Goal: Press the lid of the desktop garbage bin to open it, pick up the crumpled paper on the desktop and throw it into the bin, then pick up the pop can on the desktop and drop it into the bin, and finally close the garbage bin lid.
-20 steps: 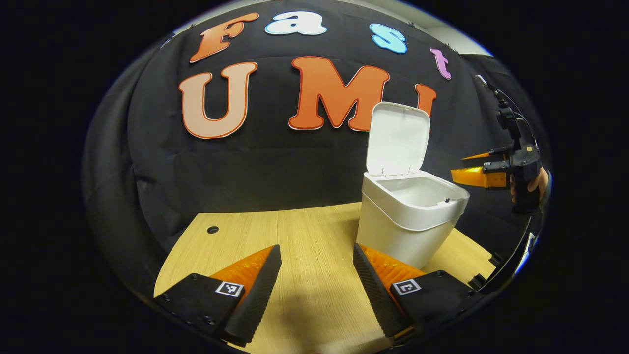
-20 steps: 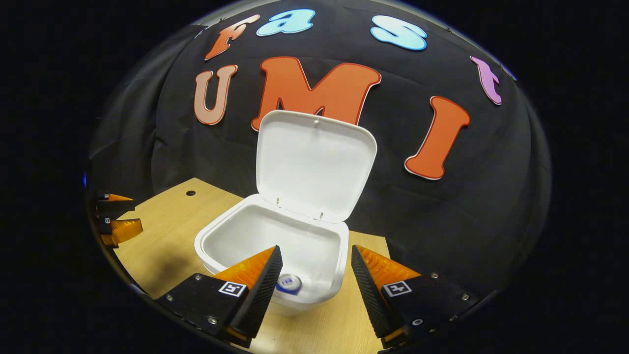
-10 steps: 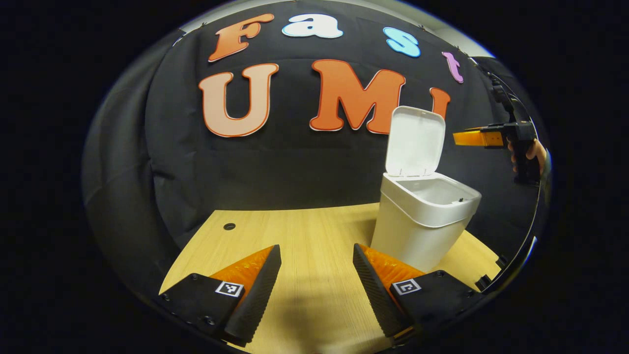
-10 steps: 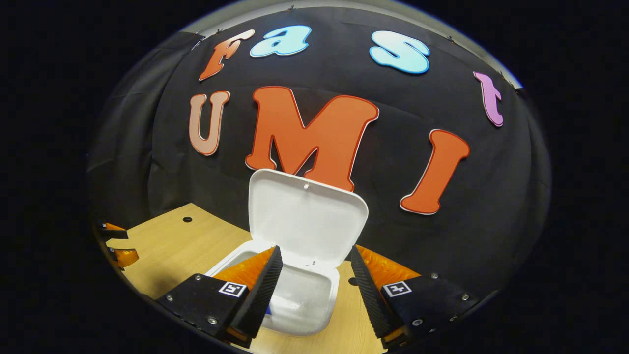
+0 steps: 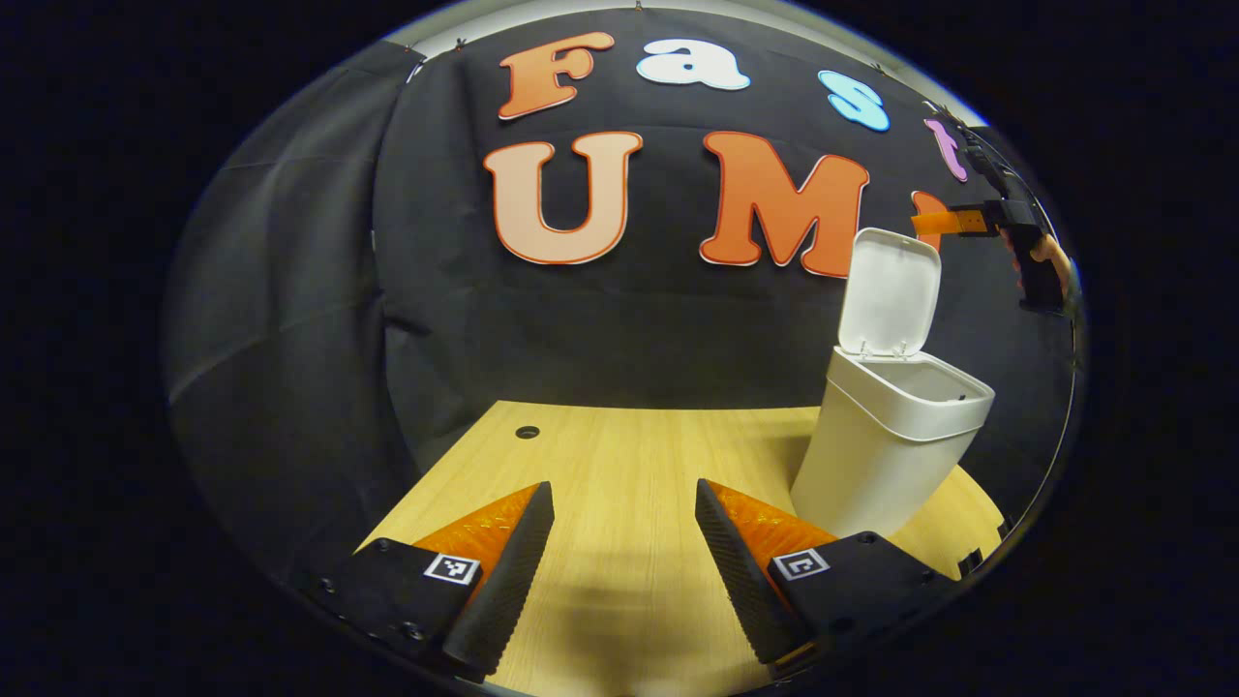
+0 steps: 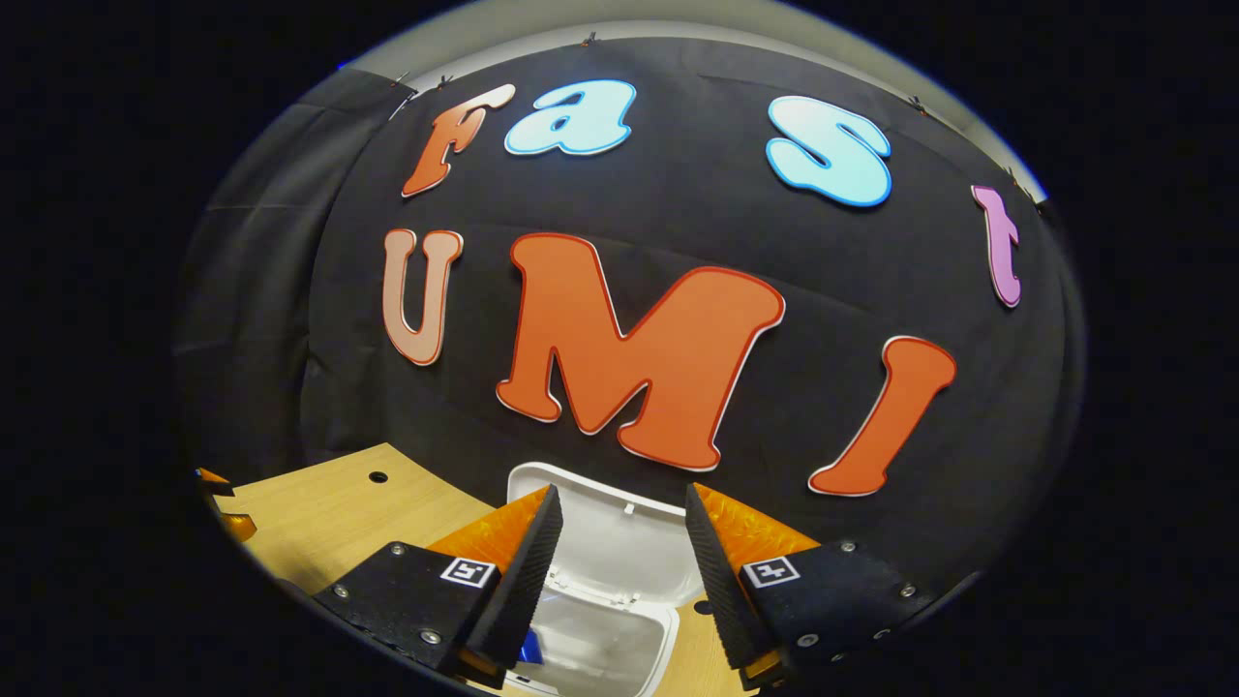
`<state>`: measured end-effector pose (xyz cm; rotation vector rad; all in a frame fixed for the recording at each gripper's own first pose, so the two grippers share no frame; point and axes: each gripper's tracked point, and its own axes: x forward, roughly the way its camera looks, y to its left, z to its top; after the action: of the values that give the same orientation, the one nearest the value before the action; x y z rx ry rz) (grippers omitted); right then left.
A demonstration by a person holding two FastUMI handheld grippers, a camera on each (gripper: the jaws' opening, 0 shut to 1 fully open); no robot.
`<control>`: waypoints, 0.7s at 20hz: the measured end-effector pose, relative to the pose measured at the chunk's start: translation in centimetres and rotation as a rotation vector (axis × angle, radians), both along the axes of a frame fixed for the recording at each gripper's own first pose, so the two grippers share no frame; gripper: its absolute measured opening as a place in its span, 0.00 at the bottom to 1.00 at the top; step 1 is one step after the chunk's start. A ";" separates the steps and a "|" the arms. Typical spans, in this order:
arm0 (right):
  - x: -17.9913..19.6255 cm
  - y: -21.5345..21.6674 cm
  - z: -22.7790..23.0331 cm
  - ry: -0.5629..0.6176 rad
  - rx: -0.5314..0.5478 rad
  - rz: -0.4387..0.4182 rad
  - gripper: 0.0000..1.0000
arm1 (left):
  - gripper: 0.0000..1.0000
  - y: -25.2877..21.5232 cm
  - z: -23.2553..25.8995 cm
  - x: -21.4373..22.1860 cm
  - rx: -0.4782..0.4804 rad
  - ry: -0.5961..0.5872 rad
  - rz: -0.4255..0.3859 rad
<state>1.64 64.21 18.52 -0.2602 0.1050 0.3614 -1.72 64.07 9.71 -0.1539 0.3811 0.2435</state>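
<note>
Right hand-held gripper (image 6: 619, 571) rising above lid (image 6: 619, 547), open, empty; we are judging lid light, stiff: push top edge.

pretty dim booth, soft overhead light, faint shadow on the counter (image 5: 619, 465), heavy fisheye bending at the edges, center looks sharp

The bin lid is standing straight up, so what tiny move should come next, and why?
Probably bring the right gripper forward and down onto the upright lid to tip it shut. The bin stands open, the gripper is open, holds nothing and sits high beside the lid's top edge, and the wooden desktop shows no paper or can.
</note>
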 end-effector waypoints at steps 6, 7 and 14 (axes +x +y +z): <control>3.4 0.6 1.9 -0.048 -0.024 -0.015 0.67 | 0.94 3.3 -0.1 -3.1 0.005 -0.002 0.100; 3.7 0.6 1.9 -0.044 -0.017 -0.016 0.65 | 0.94 3.7 -0.1 -3.6 0.008 -0.001 0.112; 4.8 0.9 0.7 0.004 -0.014 -0.002 0.31 | 0.89 6.6 0.2 -5.4 0.025 -0.011 0.157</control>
<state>6.43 65.16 19.18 -0.2737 0.1115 0.3588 -7.08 70.66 9.95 -0.1607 0.3548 0.4024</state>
